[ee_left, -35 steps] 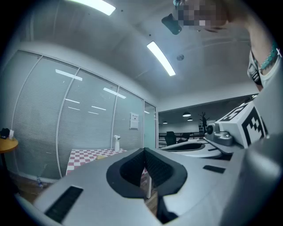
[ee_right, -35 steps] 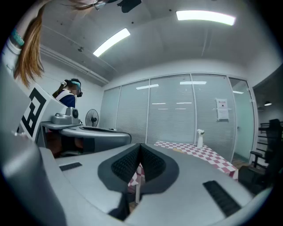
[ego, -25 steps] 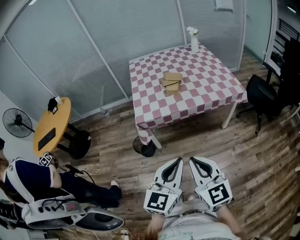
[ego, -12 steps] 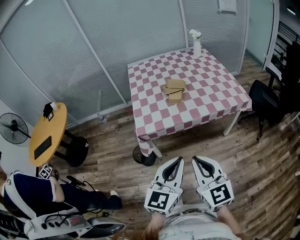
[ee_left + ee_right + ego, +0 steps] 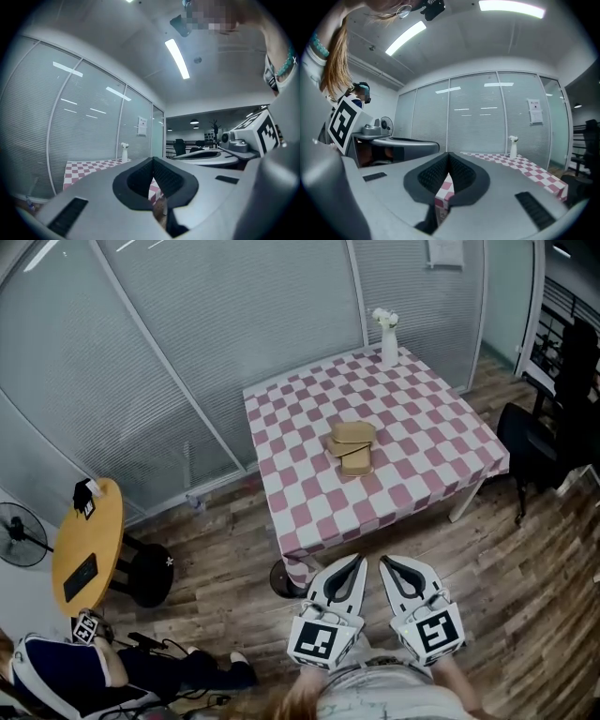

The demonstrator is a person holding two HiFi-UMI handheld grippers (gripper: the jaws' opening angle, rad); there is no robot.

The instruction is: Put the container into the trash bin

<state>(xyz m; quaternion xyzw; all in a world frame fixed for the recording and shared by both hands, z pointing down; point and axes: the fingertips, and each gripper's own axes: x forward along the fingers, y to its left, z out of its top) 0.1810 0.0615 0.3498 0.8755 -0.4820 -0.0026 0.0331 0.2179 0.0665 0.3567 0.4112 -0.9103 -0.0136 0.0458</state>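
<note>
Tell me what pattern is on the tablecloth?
Pink-and-white checks cover the tablecloth; the head view shows it best.

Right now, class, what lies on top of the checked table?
On the checked table sits a stack of brown containers near the middle, and a white vase with flowers at the far corner. The containers' insides are covered.

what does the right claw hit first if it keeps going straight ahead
Most likely the near hanging edge of the checked tablecloth; the shut right claw points at it with nothing visible between.
</note>
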